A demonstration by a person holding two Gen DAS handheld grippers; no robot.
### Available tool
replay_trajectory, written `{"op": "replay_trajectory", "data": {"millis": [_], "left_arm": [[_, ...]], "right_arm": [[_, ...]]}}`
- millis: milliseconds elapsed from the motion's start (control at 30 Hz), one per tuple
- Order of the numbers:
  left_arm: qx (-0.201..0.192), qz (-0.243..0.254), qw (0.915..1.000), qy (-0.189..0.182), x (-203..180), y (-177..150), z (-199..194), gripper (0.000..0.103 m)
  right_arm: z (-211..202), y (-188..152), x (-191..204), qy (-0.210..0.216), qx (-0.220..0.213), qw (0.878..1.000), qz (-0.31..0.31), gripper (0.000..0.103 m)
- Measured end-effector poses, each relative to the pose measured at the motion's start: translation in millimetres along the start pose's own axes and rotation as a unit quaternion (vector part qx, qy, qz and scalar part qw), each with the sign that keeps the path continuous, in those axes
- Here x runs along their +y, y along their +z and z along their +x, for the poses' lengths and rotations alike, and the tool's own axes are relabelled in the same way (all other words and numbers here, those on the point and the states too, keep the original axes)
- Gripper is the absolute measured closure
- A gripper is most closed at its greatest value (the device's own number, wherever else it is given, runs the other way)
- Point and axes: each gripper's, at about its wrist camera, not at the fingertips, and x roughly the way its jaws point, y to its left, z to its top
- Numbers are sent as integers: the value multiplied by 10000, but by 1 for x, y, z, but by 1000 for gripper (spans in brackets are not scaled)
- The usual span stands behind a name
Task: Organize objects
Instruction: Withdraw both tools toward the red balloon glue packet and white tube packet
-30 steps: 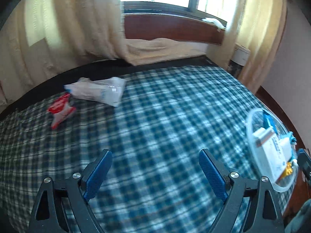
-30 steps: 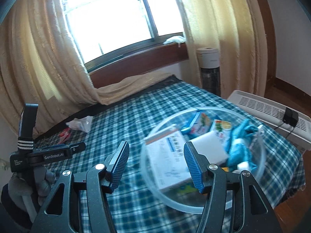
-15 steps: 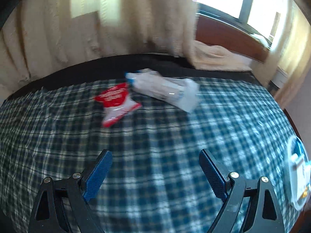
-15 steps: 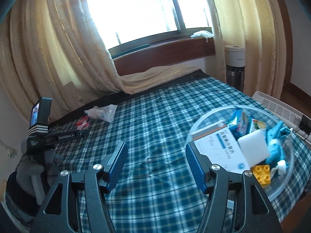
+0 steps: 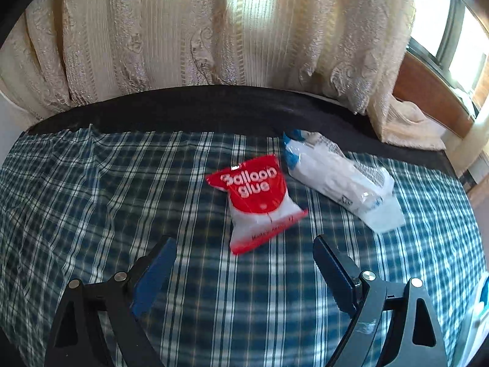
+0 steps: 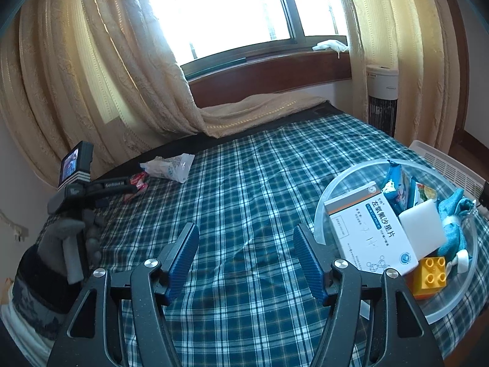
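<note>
The step in hand looks like the approach to a pick: the left gripper (image 5: 244, 263) hangs over the plaid bedspread (image 5: 91, 202) with its jaws wide apart and nothing between them, aimed at the red-and-white "Balloon glue" packet (image 5: 258, 202) lying flat at the centre of the left wrist frame. Just right of the packet, nearly touching it, lies a crumpled white plastic bag (image 5: 339, 180).

In the right wrist view, the right gripper (image 6: 246, 257) is also spread and empty at lower centre. The clear round bowl (image 6: 333, 183) at the right of that frame already holds a white medicine box (image 6: 369, 232), a yellow toy brick (image 6: 429, 276), a teal cloth (image 6: 455, 223) and other small items.

Judging by this, the two loose items belong in the bowl. The next move calls for lowering the left jaws around the thin packet and closing without snagging the bedspread or the neighbouring bag.
</note>
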Motion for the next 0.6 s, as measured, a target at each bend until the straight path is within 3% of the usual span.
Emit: {"op": "replay_trajectory", "data": {"millis": [267,500,600], "left_arm": [[54,-99,9998,164,-6,17,21,10],[72,-107,9999,80,-5,22,30,10],[60,-106,9999,-7,-5,24,32,16]], "right_arm": [[14,6,4,-3,92,9998,-154,37],[39,19,17,145,301,9989,-330,37],[53,25,29,230,375,9981,-430,37]]}}
